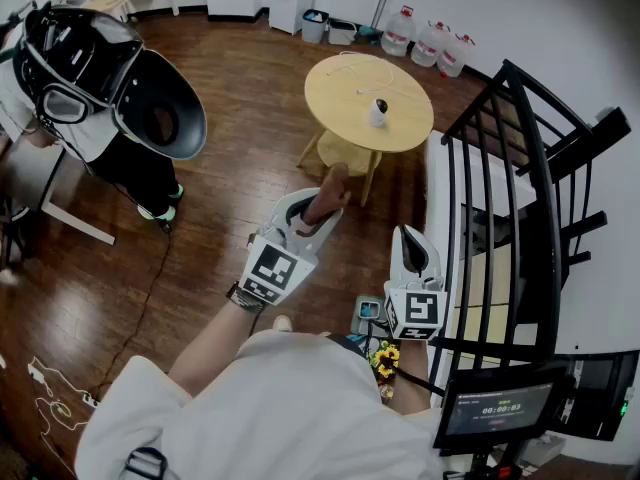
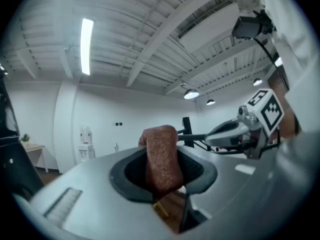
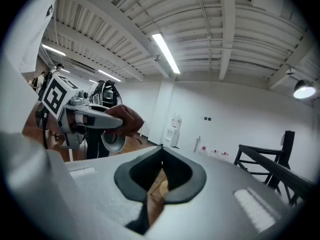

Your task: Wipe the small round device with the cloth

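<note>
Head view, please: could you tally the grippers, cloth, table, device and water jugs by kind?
grippers: 2, left gripper and right gripper
cloth: 1
round table: 1
small round device: 1
water jugs: 3
Total: 8

The head camera looks steeply down over the left tongs (image 1: 322, 206), the right tongs (image 1: 410, 240) and the round pale wooden tabletop (image 1: 340, 96) ahead. Each gripper camera sits close behind its own tongs, facing roughly level. Each catches the other tongs, and both share the white water dispenser (image 2: 85, 143).
</note>
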`<act>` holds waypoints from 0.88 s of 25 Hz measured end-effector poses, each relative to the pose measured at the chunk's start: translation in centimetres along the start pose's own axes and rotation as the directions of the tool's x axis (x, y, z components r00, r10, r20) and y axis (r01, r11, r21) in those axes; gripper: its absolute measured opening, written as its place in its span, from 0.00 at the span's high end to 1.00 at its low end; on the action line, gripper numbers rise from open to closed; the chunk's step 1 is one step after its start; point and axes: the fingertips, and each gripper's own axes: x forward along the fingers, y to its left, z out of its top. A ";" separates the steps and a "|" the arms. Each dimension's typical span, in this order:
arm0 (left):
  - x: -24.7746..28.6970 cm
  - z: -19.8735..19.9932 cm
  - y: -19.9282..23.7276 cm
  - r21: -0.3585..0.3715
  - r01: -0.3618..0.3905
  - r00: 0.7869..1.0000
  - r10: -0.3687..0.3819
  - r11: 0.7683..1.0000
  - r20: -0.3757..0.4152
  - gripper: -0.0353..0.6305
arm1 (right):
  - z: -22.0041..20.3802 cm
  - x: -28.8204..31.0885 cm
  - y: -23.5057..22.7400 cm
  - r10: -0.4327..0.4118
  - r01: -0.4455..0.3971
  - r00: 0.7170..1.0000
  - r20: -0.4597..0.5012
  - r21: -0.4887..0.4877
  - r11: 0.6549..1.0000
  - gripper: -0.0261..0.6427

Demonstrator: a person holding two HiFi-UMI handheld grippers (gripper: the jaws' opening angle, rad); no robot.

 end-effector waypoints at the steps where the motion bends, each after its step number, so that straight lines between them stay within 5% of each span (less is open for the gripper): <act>1: -0.2 -0.2 0.0 -0.001 0.008 1.000 -0.008 1.000 0.000 0.76 | 0.1 0.2 0.3 -0.006 0.006 1.000 0.003 0.008 1.000 0.96; 12: 1.7 -2.2 -0.2 -0.003 0.090 0.995 -0.090 0.996 -0.031 0.76 | -1.1 2.2 -0.5 -0.039 0.039 0.999 -0.028 0.011 0.999 0.96; 22: 7.6 -3.8 3.7 0.026 0.076 0.995 -0.074 0.997 -0.066 0.76 | -2.8 9.1 -5.9 -0.059 0.060 0.998 -0.014 0.072 0.996 0.96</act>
